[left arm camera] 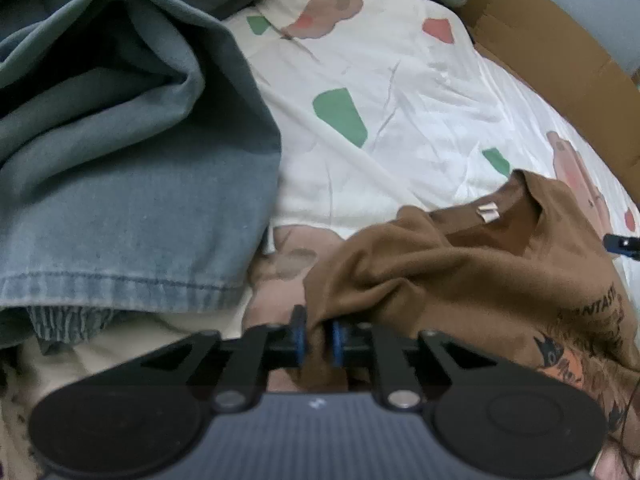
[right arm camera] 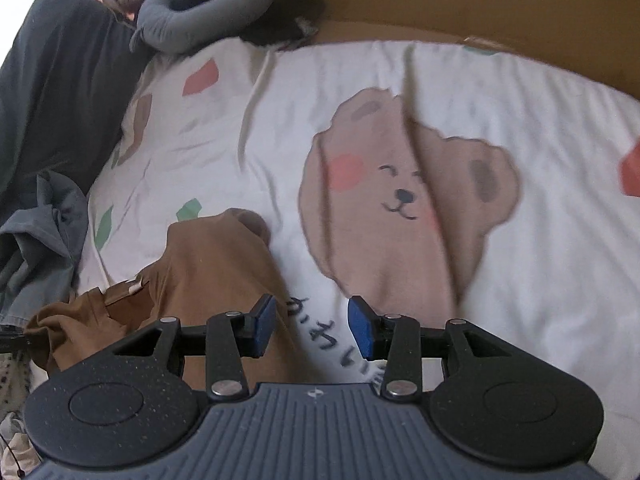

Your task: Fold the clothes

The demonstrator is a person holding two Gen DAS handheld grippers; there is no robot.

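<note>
Folding looks barely begun. On the bed [right arm camera: 500, 92], covered by a white bear-print sheet, a pile of blue-grey clothes [left arm camera: 120, 140] lies heaped at the left edge, rumpled and unfolded, with dark fabric behind it. Just right of that pile, near the bed's front edge, a brown shirt [left arm camera: 460, 264] lies bunched and creased, not spread flat; a small neck label and black lettering with a printed graphic show on it. The left gripper [left arm camera: 320, 340] is clenched on a fold of the shirt's near edge, cloth pinched between its blue pads. The right gripper [right arm camera: 312, 328] hangs released, jaws wide apart, over bare sheet just beside the shirt's right edge, holding nothing. In the right wrist view the shirt runs lengthwise from the front edge towards the middle of the bed, its far end a rounded lump pointing away from the grippers; which end is the collar cannot be told for certain. Spreading, smoothing and every fold appear still to do.
</note>
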